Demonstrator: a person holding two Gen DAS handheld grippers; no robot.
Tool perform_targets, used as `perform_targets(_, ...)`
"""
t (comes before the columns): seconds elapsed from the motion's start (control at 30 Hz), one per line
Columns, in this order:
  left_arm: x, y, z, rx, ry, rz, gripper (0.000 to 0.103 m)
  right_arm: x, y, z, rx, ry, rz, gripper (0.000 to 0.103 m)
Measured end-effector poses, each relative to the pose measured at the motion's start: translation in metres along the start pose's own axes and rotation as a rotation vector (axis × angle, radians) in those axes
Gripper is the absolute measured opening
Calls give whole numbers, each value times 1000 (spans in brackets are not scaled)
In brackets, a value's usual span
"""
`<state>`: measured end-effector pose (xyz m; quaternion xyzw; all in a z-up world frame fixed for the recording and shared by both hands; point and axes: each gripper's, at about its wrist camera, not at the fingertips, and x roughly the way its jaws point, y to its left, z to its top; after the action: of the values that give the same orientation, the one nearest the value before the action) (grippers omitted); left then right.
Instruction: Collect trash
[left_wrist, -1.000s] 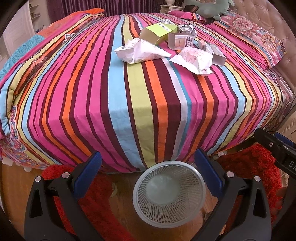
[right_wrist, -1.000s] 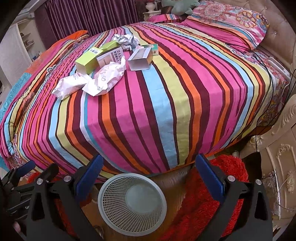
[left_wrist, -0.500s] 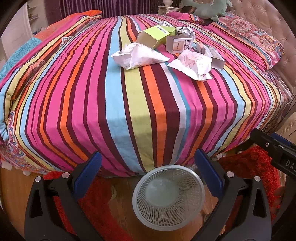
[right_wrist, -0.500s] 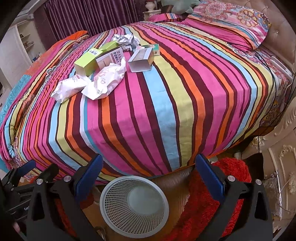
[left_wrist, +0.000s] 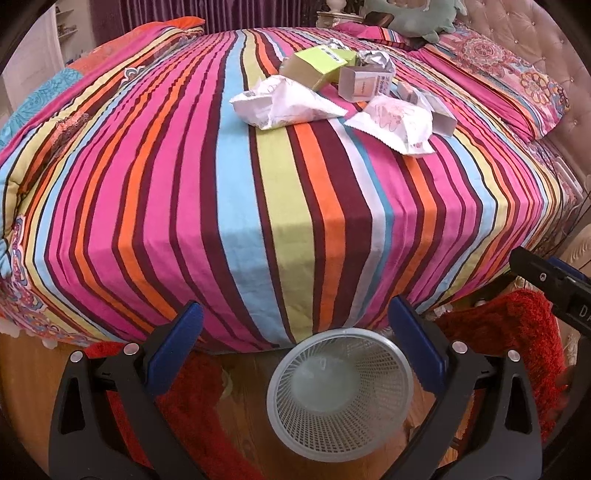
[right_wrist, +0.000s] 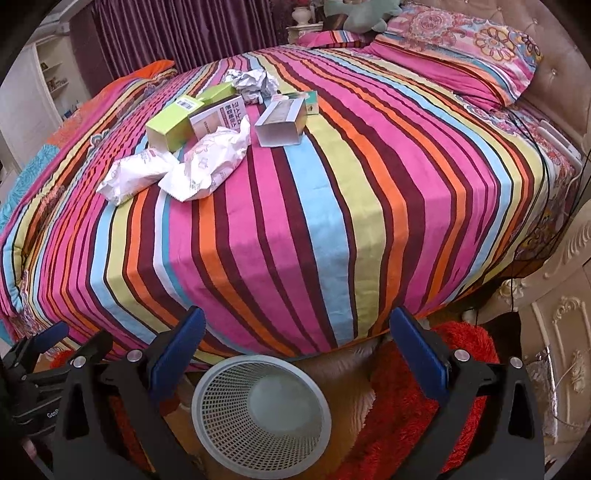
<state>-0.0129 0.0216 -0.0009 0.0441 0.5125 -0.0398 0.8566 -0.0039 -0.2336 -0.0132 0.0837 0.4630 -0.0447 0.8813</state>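
Note:
Trash lies in a cluster on the striped bed (left_wrist: 240, 192): two white wrappers (left_wrist: 284, 105) (left_wrist: 399, 120), a green box (left_wrist: 317, 66), a white printed box (left_wrist: 364, 83), a grey open box (right_wrist: 282, 120) and crumpled foil (right_wrist: 253, 83). A white mesh basket (left_wrist: 340, 391) stands empty on the floor at the bed's foot; it also shows in the right wrist view (right_wrist: 260, 411). My left gripper (left_wrist: 295, 339) is open and empty above the basket. My right gripper (right_wrist: 293, 339) is open and empty, also near the basket, far from the trash.
Red shaggy rug (right_wrist: 406, 413) on a wooden floor around the basket. Patterned pillows (right_wrist: 461, 48) and a tufted headboard at the far right. A carved cream nightstand (right_wrist: 561, 332) is right of the bed. Purple curtains are behind.
Both grippers have moved forward and slightly up toward the bed; the trash cluster appears nearer. Both stay open and empty.

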Motion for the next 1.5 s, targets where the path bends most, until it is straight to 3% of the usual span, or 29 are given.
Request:
perform_targets(0.13,-2,6,3,-16,-19,6,97,0,0,1,-1,-5,7,96)
perform_targets(0.4,7,9,1,-30,19,7,97,9,-1,0,8,32,19,96)
perform_targets(0.6,3,9,14,-22,-23,6,97,6,-5,10,13,-3,17,96)
perform_targets(0.77,2,14,47,-22,-88,10,97,4,-10,39,11,-73,-1,96)
perform_targets(1.07,23,23,128,-26,-210,-1,97,21,-7,121,14,-176,-41,96)
perform_targets(1.23,41,22,159,4,-216,-21,97,54,-1,160,72,-121,-30,96)
perform_targets(1.5,77,20,189,133,-166,-41,97,107,15,188,43,10,-60,96)
